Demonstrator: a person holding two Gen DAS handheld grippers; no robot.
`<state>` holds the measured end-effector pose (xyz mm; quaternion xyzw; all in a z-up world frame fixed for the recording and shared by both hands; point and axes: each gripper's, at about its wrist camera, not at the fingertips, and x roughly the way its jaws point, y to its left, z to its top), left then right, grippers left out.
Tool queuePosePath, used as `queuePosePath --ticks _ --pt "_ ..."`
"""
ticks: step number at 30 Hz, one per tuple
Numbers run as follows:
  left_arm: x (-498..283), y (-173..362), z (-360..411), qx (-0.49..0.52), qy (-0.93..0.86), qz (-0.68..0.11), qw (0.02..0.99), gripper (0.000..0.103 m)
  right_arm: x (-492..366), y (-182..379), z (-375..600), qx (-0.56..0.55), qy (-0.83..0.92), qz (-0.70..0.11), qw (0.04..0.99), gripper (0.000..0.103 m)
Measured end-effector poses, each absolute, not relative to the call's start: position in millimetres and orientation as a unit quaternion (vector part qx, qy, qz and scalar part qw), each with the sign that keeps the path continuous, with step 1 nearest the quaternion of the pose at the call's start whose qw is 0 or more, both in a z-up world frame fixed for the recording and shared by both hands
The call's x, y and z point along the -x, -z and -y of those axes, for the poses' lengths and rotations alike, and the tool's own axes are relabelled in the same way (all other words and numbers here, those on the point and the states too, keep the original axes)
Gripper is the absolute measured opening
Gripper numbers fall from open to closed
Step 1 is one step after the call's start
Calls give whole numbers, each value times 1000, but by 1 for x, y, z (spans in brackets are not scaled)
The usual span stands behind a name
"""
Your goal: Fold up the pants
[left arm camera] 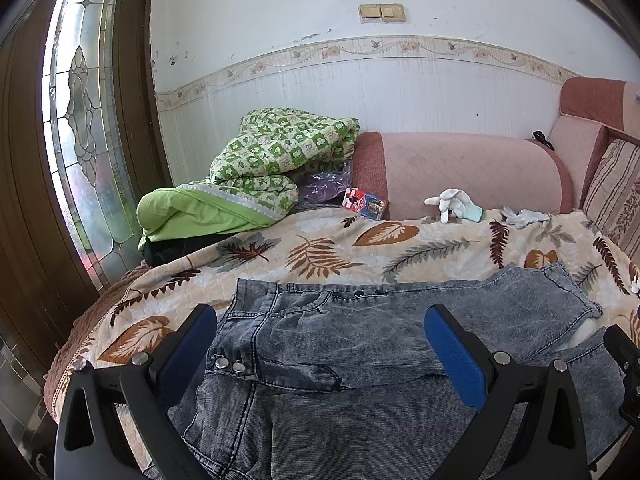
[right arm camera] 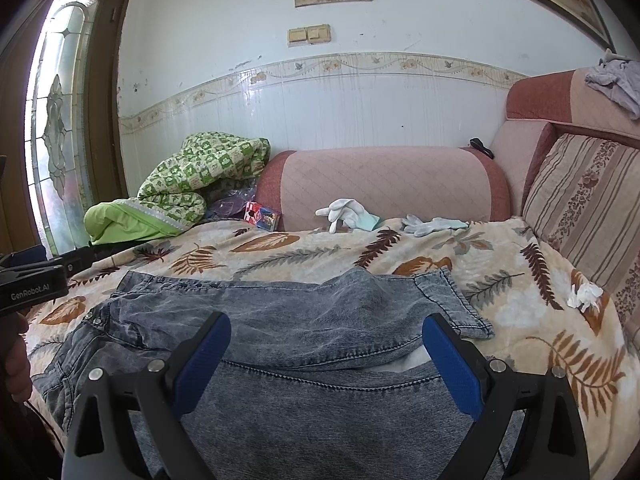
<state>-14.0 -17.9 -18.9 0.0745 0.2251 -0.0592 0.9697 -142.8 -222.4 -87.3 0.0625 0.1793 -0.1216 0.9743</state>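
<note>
Grey acid-washed denim pants (left arm camera: pixel 360 344) lie folded over on the leaf-print blanket (left arm camera: pixel 320 248), waistband with metal buttons toward the left. My left gripper (left arm camera: pixel 320 340) hovers open just above the waist end, its blue pads wide apart with nothing between them. In the right wrist view the same pants (right arm camera: pixel 300 320) spread out with a leg hem toward the right. Above the leg end my right gripper (right arm camera: pixel 326 348) stands open, holding nothing. The left gripper's body (right arm camera: pixel 32 280) shows at the left edge of that view, with a hand below it.
A green quilt (left arm camera: pixel 256 168) is piled at the back left by a glass door (left arm camera: pixel 80 120). White gloves (left arm camera: pixel 456 204), a small colourful box (left arm camera: pixel 366 202) and the pink sofa back (left arm camera: pixel 460 172) line the far edge. A crumpled tissue (right arm camera: pixel 584 296) lies at right near a striped cushion (right arm camera: pixel 588 208).
</note>
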Motion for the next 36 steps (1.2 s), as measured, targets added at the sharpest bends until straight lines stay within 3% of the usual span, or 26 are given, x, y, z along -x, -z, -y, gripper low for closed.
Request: queuePosePath --ticks 18,25,33,36 --pt "-4 22 12 -75 65 -257 961 103 142 86 229 -62 132 -181 973 98" --pt "-108 29 -23 -78 23 -361 929 103 107 81 312 -120 176 -252 944 98" --pt "-239 80 -87 3 -72 -474 878 103 -9 82 422 -165 188 -359 899 97" --pt "-254 100 -94 31 -56 -503 862 101 -47 98 451 -188 200 -389 879 89"
